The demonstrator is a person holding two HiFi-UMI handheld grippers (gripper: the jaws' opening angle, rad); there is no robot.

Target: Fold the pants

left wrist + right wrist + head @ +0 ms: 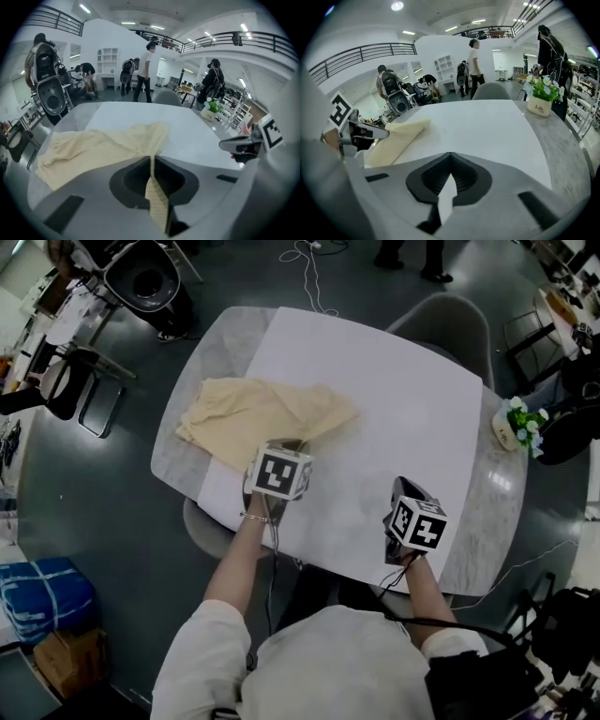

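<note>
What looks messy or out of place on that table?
The cream pants lie crumpled and crooked on the table's left side; the left tongs pinch one edge. Nothing looks spilled or damaged.

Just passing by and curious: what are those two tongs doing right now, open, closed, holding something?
Left tongs: closed on the cream pants.
Right tongs: closed, holding nothing.
</note>
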